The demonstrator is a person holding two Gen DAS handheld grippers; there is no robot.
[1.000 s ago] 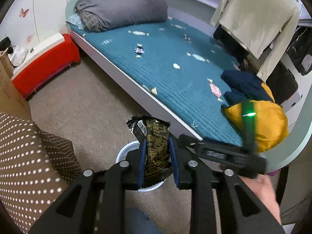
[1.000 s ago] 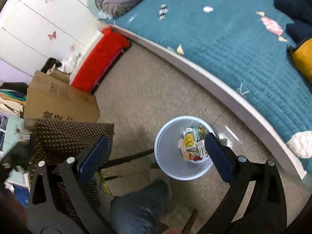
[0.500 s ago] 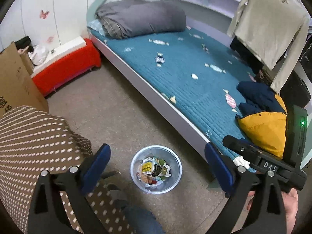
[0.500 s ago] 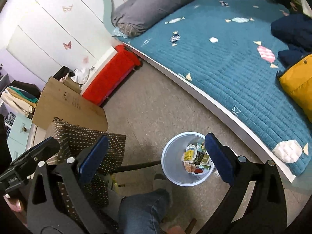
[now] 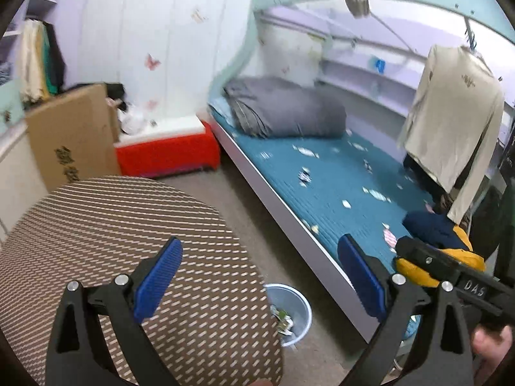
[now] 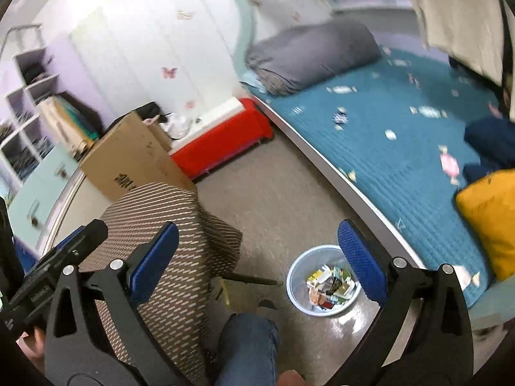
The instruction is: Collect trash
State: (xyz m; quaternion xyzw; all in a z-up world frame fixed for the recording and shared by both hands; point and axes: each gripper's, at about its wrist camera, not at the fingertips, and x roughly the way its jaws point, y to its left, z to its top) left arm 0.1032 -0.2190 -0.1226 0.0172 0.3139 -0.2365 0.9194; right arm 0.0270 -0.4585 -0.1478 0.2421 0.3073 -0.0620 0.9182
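A pale blue trash bin [image 6: 323,279] stands on the floor by the bed, with several wrappers [image 6: 331,284] in it. In the left wrist view the bin [image 5: 291,313] is partly hidden behind a dotted brown stool [image 5: 128,257]. My left gripper [image 5: 260,278] is open and empty, high above the stool and bin. My right gripper [image 6: 257,262] is open and empty, above the floor left of the bin. Small wrappers [image 5: 304,175] lie scattered on the teal bed cover [image 5: 338,186].
A grey rolled duvet [image 5: 283,112] lies at the bed's head. A red box [image 5: 167,154] and a cardboard carton [image 5: 70,141] stand by the wall. A beige shirt [image 5: 450,122] hangs over the bed. Yellow and navy clothes [image 6: 492,212] lie on the bed. My knee [image 6: 248,344] is below.
My left gripper opened and let the dark wrapper go over the bin. Both grippers then rose and tilted up, so the views now show more of the room.
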